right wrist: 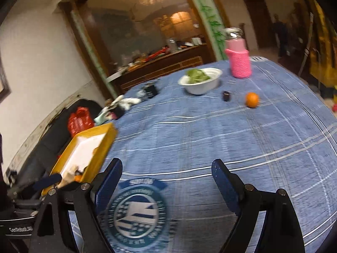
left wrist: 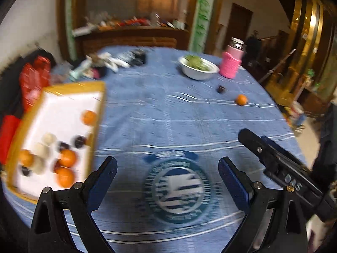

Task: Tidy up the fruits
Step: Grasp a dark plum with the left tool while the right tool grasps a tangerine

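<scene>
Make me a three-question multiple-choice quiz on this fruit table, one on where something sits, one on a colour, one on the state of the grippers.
1. Where does the loose round orange lie?
A. In the white bowl
B. On the blue cloth, right of a small dark fruit
C. Between the jaws

2. What colour is the rim of the white-floored rectangular tray holding the gathered fruit?
A. Yellow
B. Green
C. Red

3. How do the left hand-held gripper and the right hand-held gripper stand?
A. Both open, empty
B. Left shut on an orange
C. Both shut

Answers: 1 B, it sits on bare blue striped tablecloth beyond the white bowl of greens. 2 A, yellow walls frame the white floor. 3 A, each wrist view shows spread fingers with only cloth between.
</scene>
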The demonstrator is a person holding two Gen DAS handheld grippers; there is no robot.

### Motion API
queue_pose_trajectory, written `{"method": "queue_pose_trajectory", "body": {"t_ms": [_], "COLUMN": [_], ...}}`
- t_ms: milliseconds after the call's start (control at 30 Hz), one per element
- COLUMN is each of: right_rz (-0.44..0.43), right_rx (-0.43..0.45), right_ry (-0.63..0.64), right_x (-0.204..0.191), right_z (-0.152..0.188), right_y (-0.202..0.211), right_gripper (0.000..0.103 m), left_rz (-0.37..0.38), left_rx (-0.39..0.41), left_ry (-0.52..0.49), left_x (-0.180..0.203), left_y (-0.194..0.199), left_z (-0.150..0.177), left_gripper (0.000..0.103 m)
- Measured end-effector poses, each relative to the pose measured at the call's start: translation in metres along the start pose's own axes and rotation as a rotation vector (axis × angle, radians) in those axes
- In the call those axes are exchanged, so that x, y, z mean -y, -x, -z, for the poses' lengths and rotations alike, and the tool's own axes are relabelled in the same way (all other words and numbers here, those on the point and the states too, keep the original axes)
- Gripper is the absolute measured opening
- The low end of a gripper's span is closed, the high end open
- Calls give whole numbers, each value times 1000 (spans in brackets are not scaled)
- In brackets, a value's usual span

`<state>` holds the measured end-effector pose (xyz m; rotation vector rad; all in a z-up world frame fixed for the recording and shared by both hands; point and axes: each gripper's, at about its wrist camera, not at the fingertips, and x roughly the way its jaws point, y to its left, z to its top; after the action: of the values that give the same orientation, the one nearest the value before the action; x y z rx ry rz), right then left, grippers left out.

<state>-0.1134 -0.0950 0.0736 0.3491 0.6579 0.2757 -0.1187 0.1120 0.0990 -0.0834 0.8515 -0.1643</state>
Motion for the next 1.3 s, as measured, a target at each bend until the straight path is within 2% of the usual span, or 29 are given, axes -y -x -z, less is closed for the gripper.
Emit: {"method": "queue_pose_trajectory", "body": {"t_ms": [100,267,433,633,800,1000,1100,1233,1300], "right_rz": [39,120,193,282,267,254,252,245,215], "right_rx": [11,9,-19,-79,-82,12,45,2,0], "right_ry": [-41,-37,-51,4,-35,-64,-80,-131,-160], "right_x": [27,59,95,124,144,163,178,205,213], "right_z": [-6,-16,-27,-52,-90,-138,-143,-142,-145], "right_y": [4,11,11,-3,-27,-56,-65,-74,-72], "right_gripper": [90,90,90,90,90,90,90,90,87], "left_rz": [39,97,100,118,118,116,99,71,77], "left_rx": [-25,-92,-135,-182,-164,-194,-205,-198,-190], "left_ry": [-19,-52,-72,-58,-44,-35,-24,0,14], "left_x": [15,38,48,42,37,34,31,29,31], "left_y": [-13,-41,-67,-95,-103,-120,-130,-143,-145], "left_z": [-1,-4,-4,-2,-7,-10,-17,-36,-48], "left_gripper": [96,96,96,96,96,96,96,96,96]}}
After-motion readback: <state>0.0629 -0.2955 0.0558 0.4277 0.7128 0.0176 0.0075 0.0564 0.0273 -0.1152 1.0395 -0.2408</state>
